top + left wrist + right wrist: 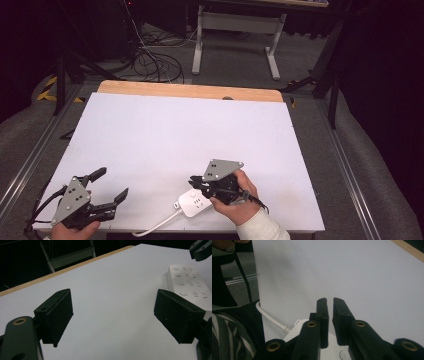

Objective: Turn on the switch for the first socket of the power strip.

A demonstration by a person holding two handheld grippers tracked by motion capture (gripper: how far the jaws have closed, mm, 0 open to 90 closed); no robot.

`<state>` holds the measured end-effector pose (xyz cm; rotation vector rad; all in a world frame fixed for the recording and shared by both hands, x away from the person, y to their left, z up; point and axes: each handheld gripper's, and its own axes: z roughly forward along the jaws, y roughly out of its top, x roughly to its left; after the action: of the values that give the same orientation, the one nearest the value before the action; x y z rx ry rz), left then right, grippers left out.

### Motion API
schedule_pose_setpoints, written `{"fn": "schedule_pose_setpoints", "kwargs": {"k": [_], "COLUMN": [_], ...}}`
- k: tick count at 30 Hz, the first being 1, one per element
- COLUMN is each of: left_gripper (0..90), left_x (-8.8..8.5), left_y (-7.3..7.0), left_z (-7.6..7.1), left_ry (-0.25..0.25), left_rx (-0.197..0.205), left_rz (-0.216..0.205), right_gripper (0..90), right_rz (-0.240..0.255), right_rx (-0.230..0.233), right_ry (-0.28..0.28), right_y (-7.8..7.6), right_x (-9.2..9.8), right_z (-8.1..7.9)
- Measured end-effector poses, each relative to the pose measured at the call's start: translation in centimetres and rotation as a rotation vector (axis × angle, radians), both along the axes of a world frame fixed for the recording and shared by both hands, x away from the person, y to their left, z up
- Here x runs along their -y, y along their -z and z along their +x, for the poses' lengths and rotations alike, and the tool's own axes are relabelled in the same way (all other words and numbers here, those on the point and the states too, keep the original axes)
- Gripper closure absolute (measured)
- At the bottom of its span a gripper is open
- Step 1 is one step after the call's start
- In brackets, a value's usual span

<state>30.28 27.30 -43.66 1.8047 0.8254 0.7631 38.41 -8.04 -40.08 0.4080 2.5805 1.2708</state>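
the right gripper (196,181), jaws nearly together and holding nothing, hovers over the power strip (194,202) and could nudge it off the table (165,130) edge, while the left gripper (111,182) waits wide open.

white table (165,135), power strip (194,203) on it

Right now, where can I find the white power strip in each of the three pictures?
High view: the white power strip lies near the table's front edge, under the right hand-held gripper.
Left gripper view: at the right edge, partly behind the right-side jaw.
Right gripper view: at the bottom, under the jaws.
Shared landmark: the table's wooden edge strip.
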Motion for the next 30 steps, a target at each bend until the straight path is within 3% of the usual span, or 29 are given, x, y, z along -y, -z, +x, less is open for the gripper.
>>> {"fn": "schedule_pose_setpoints", "kwargs": {"k": [4,10,21,30], "left_gripper": [16.4,16.4,16.4,16.4], "left_x": [0.0,0.0,-0.1,-0.1], "left_y": [0.0,0.0,-0.1,-0.1], "left_z": [0.0,0.0,-0.1,-0.1], "left_ry": [0.0,-0.002,-0.001,0.0], "left_rx": [-0.002,-0.002,0.0,0.001], "left_rz": [0.0,-0.002,-0.001,0.0], "right_gripper": [57.1,37.3,19.8,14.0], "right_rz": [0.058,0.103,0.173,0.214], "right_rx": [0.023,0.043,0.051,0.043], "right_ry": [0.0,0.029,0.101,0.153], "right_y": [-0.6,-1.7,-2.5,-2.0], "right_x": [0.6,1.8,5.3,8.7], "right_z": [0.0,-0.2,-0.1,0.0]}}
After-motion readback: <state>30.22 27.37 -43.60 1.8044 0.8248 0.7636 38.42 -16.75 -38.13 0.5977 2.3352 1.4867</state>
